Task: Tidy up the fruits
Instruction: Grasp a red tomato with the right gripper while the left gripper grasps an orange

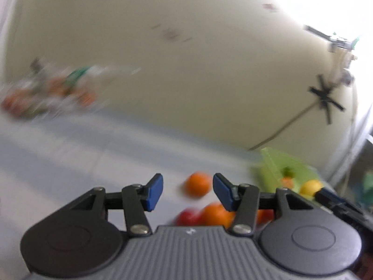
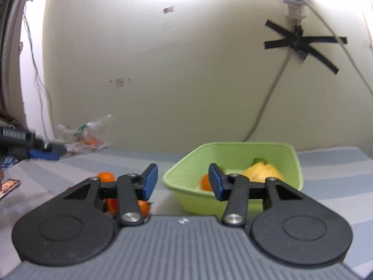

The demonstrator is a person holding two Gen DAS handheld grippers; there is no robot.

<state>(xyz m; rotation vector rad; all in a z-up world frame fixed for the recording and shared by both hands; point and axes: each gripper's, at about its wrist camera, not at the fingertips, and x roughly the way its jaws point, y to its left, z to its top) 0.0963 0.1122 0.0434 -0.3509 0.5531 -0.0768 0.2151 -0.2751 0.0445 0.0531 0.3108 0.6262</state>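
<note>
My left gripper is open and empty above the striped table; the view is motion-blurred. An orange lies beyond its fingertips, with another orange and a red fruit closer in. My right gripper is open and empty just before the green basket, which holds a yellow fruit and an orange. Loose oranges and a red fruit lie left of the basket. The left gripper shows at the right wrist view's left edge.
A clear plastic bag with more fruit lies at the far left by the cream wall; it also shows blurred in the left wrist view. Taped cables hang on the wall. The green basket sits right of the left gripper.
</note>
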